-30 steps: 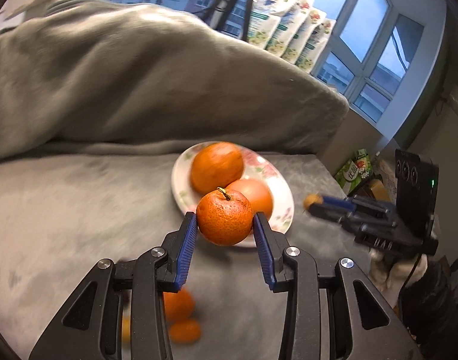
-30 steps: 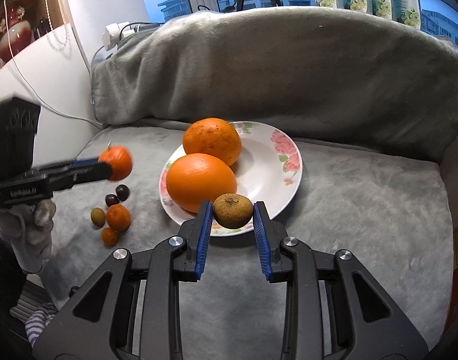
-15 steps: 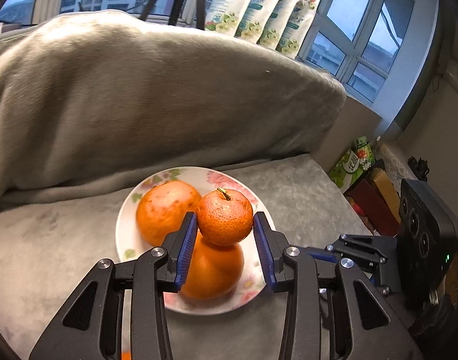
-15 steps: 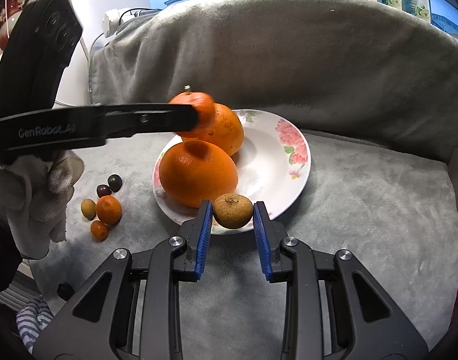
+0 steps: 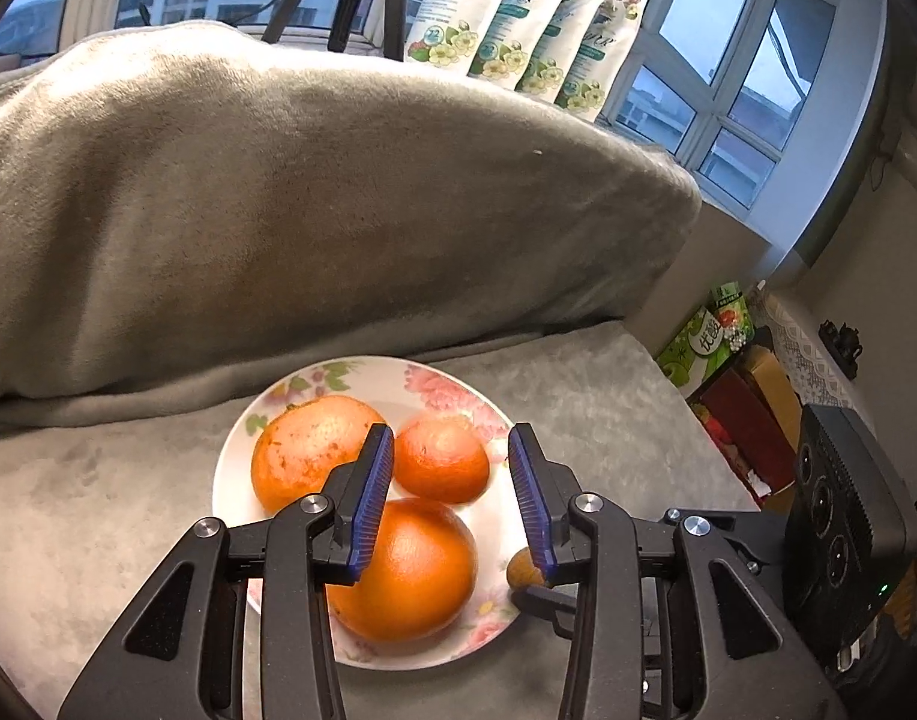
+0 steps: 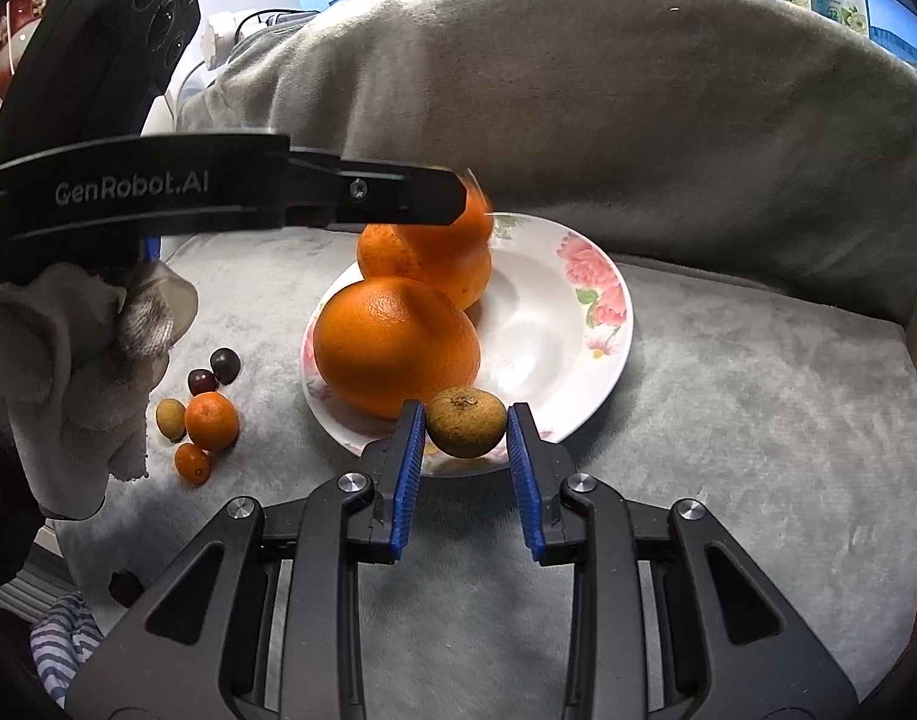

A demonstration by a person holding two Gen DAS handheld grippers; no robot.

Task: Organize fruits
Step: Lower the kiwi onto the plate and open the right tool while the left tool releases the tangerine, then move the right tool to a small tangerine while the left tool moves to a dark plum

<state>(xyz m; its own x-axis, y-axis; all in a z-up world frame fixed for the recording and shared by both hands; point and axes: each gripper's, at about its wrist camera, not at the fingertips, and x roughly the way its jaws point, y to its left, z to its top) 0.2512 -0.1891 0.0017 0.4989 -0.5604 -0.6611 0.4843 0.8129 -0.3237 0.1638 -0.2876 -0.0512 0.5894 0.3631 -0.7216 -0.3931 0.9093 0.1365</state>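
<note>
Left gripper (image 5: 452, 495): its jaws have just been opening and stand apart over the flowered white china plate (image 5: 362, 375); the small orange mandarin (image 5: 441, 459) lies between and just beyond them, free of both pads, so this looks like a release onto the plate.
Mandarin's resting place: against the mottled orange (image 5: 305, 456) and the large smooth orange (image 5: 413, 570), which would likely stop it rolling.
Right gripper (image 6: 466, 471): jaws narrow, clamped on the round brown-green fruit (image 6: 467, 423), held over the plate's near rim, apparently waiting its turn.
Still to sort: a small cluster of loose fruits (image 6: 203, 414), orange, dark and greenish, lies on the grey plush cover (image 6: 728, 420), well to the left of the right jaws.
Holder: a gloved hand (image 6: 68, 360) carries the left tool.
</note>
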